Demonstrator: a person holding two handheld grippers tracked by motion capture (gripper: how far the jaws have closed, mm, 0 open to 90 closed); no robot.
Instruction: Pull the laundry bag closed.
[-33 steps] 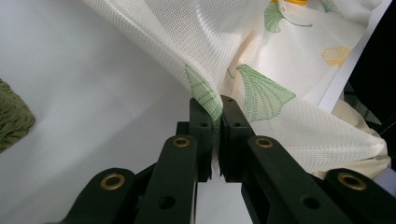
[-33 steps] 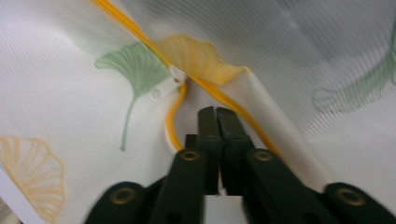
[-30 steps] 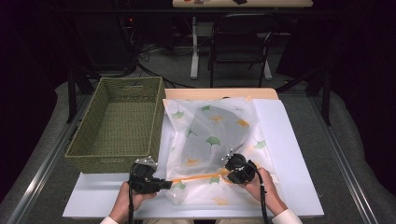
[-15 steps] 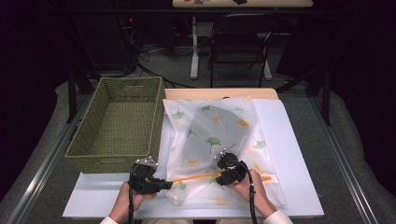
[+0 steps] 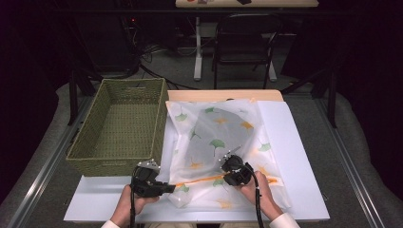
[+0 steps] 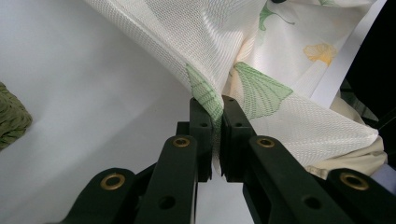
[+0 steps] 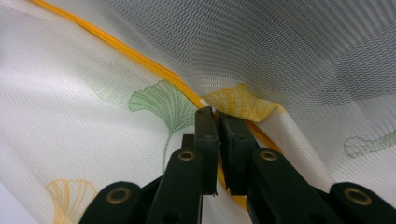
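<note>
A white mesh bag [image 5: 218,142] printed with green and yellow ginkgo leaves lies spread on the white board [image 5: 294,156]. An orange zipper [image 5: 204,179] runs across its near part. My left gripper [image 5: 164,188] is shut on the bag's near left edge, the mesh [image 6: 205,93] pinched between its jaws. My right gripper [image 5: 233,172] is shut on the mesh beside the orange zipper [image 7: 140,58], lifting a fold of fabric [image 7: 238,100] at the bag's near middle.
A green woven basket [image 5: 121,126] stands open at the left, its corner [image 6: 11,116] close to my left gripper. A tan board edge [image 5: 223,95] lies behind the bag. A chair [image 5: 244,42] and table legs stand beyond the table.
My right gripper has moved leftward and a little away along the zipper, drawing the mesh with it. The left gripper has held its place.
</note>
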